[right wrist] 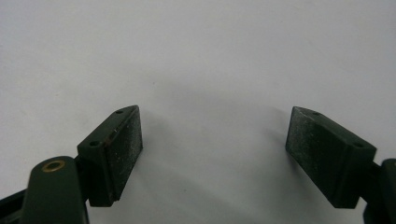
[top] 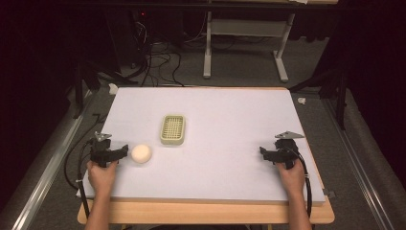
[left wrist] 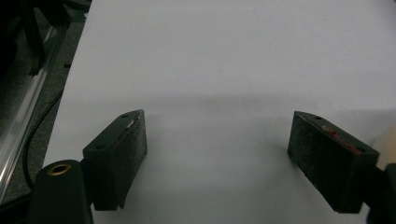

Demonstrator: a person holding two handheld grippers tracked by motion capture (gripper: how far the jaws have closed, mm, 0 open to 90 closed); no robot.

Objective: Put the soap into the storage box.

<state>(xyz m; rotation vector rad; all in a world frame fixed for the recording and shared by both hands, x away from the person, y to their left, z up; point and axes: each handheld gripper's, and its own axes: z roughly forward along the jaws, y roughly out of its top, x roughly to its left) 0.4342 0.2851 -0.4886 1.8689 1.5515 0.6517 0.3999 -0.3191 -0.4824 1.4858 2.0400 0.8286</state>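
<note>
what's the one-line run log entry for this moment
left tool open beside egg | right tool open, idle | green basket empty

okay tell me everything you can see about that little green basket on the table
The green basket is a small, pale green rectangular tray with rounded corners, plastic by the look of it. It has a raised rim and a floor of fine grid slots. It sits flat and upright on the white table top, left of centre, with nothing visible inside. Nothing touches it: the cream ball lies apart, nearer the person and to the left, and both grippers are farther off.
</note>
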